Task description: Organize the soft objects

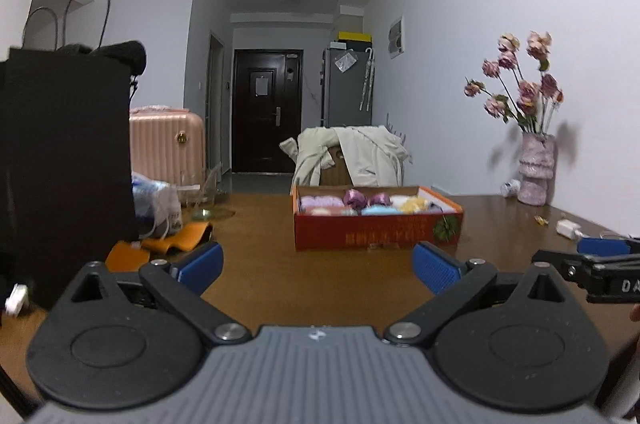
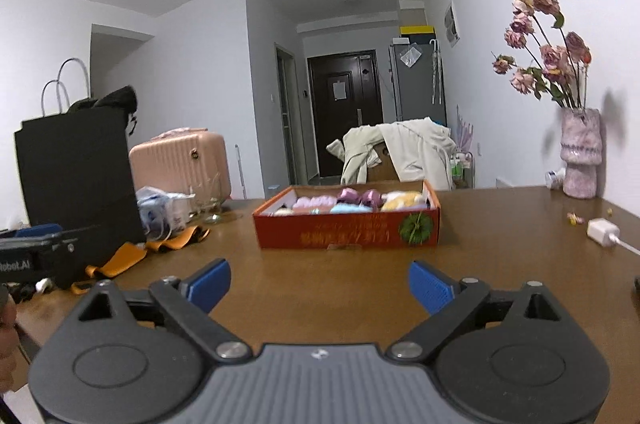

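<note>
A red cardboard box point(image 1: 376, 232) point(image 2: 348, 230) stands on the brown table ahead of both grippers. It holds several soft rolled items: pink, purple, yellow and light blue point(image 1: 376, 209) point(image 2: 350, 207). My left gripper point(image 1: 318, 270) is open and empty, well short of the box. My right gripper point(image 2: 320, 286) is open and empty, also short of the box. The right gripper shows at the right edge of the left wrist view point(image 1: 600, 260), and the left gripper at the left edge of the right wrist view point(image 2: 36, 248).
A black paper bag point(image 1: 64, 159) point(image 2: 80, 175) stands at the left, with orange straps point(image 2: 128, 260) and a plastic bag point(image 2: 164, 209) beside it. A pink vase of flowers point(image 2: 580, 159) and a white charger point(image 2: 602, 231) sit at the right.
</note>
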Action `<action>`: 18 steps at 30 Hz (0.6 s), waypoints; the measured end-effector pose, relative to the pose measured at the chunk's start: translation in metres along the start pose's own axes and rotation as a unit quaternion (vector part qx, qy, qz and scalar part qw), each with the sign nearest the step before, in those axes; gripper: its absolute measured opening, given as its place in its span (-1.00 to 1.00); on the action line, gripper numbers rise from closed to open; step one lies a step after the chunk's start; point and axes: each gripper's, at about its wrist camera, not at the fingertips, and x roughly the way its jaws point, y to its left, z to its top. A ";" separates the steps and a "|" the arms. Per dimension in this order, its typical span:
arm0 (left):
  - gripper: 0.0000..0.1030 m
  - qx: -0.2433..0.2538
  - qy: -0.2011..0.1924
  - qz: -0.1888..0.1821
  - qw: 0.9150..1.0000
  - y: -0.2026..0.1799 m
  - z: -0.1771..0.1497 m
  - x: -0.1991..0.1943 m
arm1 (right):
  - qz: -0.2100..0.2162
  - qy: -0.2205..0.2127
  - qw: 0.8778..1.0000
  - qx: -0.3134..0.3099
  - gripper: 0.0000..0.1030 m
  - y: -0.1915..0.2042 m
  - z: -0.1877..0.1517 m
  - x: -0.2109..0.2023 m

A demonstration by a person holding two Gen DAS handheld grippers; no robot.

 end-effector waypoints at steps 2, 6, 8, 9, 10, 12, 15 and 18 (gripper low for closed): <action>1.00 0.007 0.003 0.005 1.000 -0.001 -0.013 -0.013 | 0.001 0.004 1.000 -0.007 0.86 0.006 -0.011 -0.010; 1.00 -0.006 0.020 0.003 1.000 0.002 -0.037 -0.032 | -0.009 0.021 1.000 0.013 0.86 0.012 -0.033 -0.026; 1.00 -0.004 0.031 0.002 0.999 0.000 -0.044 -0.035 | 0.003 0.025 1.000 0.011 0.86 0.015 -0.044 -0.034; 1.00 0.001 0.032 0.005 0.999 -0.001 -0.047 -0.036 | 0.000 0.030 1.000 0.008 0.86 0.017 -0.048 -0.035; 1.00 0.004 0.030 0.011 0.999 -0.003 -0.049 -0.038 | -0.005 0.033 0.999 0.005 0.86 0.019 -0.051 -0.036; 1.00 -0.001 0.025 0.008 1.000 -0.003 -0.050 -0.039 | -0.008 0.033 0.999 -0.001 0.86 0.024 -0.055 -0.036; 1.00 -0.008 0.026 0.003 1.000 -0.003 -0.056 -0.040 | -0.003 0.030 0.999 -0.013 0.86 0.028 -0.059 -0.037; 1.00 -0.003 0.026 0.001 1.000 -0.008 -0.062 -0.040 | -0.004 0.031 0.999 -0.021 0.86 0.031 -0.064 -0.040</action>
